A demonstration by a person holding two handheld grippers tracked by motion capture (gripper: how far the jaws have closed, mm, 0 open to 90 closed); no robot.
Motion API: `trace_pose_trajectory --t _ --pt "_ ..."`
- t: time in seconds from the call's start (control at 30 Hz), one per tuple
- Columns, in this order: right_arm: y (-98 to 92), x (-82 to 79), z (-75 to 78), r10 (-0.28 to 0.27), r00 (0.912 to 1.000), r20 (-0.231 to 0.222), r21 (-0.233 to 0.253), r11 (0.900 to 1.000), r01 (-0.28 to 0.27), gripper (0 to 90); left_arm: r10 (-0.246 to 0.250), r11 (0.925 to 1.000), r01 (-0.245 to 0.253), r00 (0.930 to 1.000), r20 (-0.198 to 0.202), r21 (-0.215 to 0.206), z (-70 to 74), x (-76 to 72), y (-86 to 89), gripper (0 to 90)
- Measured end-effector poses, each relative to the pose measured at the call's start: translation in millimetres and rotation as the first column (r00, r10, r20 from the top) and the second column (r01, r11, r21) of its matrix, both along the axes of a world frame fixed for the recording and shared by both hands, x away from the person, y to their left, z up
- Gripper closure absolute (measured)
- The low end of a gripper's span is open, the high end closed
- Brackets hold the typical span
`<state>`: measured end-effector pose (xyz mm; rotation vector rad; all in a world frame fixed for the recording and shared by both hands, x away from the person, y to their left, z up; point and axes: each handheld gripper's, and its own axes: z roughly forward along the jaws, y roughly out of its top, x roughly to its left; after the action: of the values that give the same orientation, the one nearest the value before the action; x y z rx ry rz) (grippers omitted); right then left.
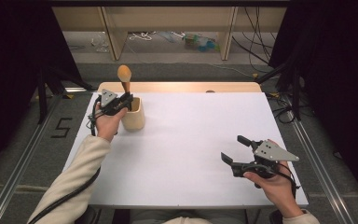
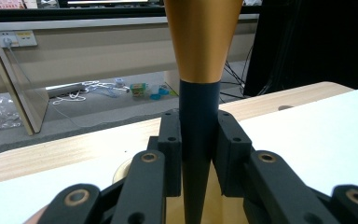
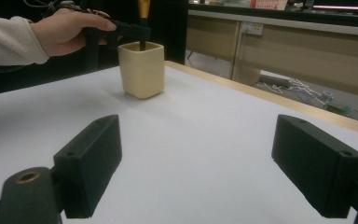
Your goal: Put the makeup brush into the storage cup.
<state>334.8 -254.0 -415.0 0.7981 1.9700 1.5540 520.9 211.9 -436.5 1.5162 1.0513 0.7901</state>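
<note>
Presently: left gripper [image 1: 121, 103] jaws clamped on dark spoon handle [image 2: 198, 140], upright in cream cup [image 1: 134, 114]. Right gripper [image 1: 237, 150] jaws wide apart, empty, above tabletop [image 1: 191, 130].

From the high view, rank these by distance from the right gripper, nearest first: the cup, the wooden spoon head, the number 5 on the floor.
Measured from the right gripper:
1. Cup, far left on the table.
2. Spoon head, above the cup, held up by the left gripper.
3. Number 5, on the floor left of the table.
</note>
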Motion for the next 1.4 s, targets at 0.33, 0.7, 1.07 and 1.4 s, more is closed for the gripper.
trace_pose_trajectory --t 0.33,0.7,1.07,1.4 --pt "-0.4 -0.3 0.3 -0.001 1.0000 -0.003 -0.001 1.000 0.001 16.8 0.001 1.0000 -0.001 1.0000 -0.004 0.004 -1.2 0.3 0.5 74.5" --pt "-0.5 -0.4 0.5 0.002 1.0000 -0.005 -0.003 1.000 -0.002 16.8 0.009 1.0000 -0.009 0.9999 -0.005 -0.004 -1.7 0.7 1.7 74.4" --pt "-0.5 -0.1 0.2 0.006 1.0000 -0.003 0.002 1.000 -0.006 16.5 0.093 0.9915 -0.092 0.9956 0.007 -0.092 3.9 2.4 4.3 15.5" --pt "-0.7 -2.1 1.1 0.001 0.9996 -0.030 -0.005 1.000 -0.001 16.4 0.064 0.9952 -0.061 0.9974 0.034 -0.076 6.4 -1.0 6.9 6.3"
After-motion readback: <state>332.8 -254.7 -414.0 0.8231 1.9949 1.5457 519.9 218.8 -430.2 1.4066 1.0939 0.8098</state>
